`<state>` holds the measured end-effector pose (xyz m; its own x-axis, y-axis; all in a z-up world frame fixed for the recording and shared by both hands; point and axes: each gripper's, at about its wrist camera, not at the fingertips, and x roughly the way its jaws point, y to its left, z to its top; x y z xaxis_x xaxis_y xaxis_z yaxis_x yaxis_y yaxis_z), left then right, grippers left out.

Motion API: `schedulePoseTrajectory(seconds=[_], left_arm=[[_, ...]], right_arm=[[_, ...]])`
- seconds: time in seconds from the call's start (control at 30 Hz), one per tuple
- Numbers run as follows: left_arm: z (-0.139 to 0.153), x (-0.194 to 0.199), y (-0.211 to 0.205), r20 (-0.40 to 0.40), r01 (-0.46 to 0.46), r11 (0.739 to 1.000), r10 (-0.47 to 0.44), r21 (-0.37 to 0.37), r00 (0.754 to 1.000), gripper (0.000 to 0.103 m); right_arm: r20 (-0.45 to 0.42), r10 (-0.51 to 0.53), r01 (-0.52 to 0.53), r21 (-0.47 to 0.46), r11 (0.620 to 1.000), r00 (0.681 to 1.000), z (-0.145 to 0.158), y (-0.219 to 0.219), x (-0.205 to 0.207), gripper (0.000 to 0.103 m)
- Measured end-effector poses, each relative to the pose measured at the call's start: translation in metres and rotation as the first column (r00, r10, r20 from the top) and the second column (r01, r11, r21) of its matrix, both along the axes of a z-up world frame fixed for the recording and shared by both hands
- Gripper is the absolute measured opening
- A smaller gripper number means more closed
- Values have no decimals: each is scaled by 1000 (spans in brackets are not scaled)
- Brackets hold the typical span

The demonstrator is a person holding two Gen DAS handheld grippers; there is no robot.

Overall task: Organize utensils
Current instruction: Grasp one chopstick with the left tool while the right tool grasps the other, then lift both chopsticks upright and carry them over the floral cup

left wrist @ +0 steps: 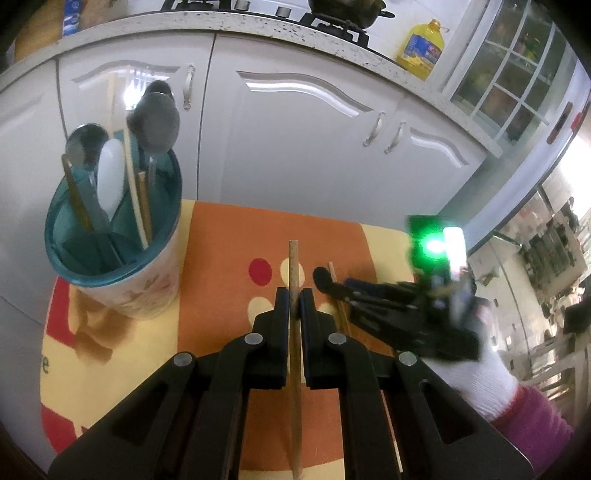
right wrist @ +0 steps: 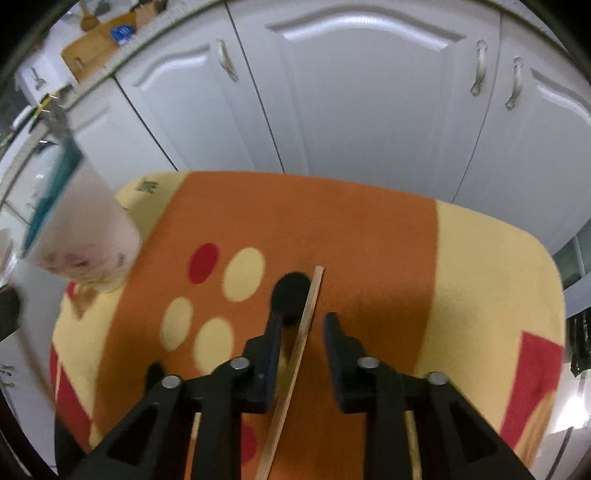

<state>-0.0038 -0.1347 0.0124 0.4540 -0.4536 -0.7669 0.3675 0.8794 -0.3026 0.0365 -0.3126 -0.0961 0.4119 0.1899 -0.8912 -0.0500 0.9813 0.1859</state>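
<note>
My left gripper [left wrist: 294, 300] is shut on a wooden chopstick [left wrist: 294, 273] and holds it above the orange and yellow cloth [left wrist: 229, 236]. A teal-rimmed utensil holder [left wrist: 122, 236] with spoons and chopsticks stands to its left. My right gripper [right wrist: 302, 322] is open, low over the cloth [right wrist: 369, 236], with a second wooden chopstick [right wrist: 308, 310] lying between its fingers. The right gripper also shows in the left wrist view [left wrist: 369, 295], beside that chopstick [left wrist: 338, 295]. The holder [right wrist: 81, 221] shows blurred at the left of the right wrist view.
White cabinet doors [left wrist: 314, 140] stand behind the small table. A counter above carries a stove [left wrist: 332, 22] and a yellow oil bottle [left wrist: 423, 48]. A gloved hand [left wrist: 480, 380] holds the right gripper.
</note>
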Motion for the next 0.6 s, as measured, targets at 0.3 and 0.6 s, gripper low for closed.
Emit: schedulePoseTrajectory(seconds=[0.3,0.6], left_arm=[[5,-5,11,7,2,1000,-1,-19,1000,4],[21,-26,22,43,14,999,-13,-42,999,4]], right_arm=[[158,-5,-13,111,994,987,46,-9,-39,6],[331,5,-78,206,975,944,114,-7,-105,5]])
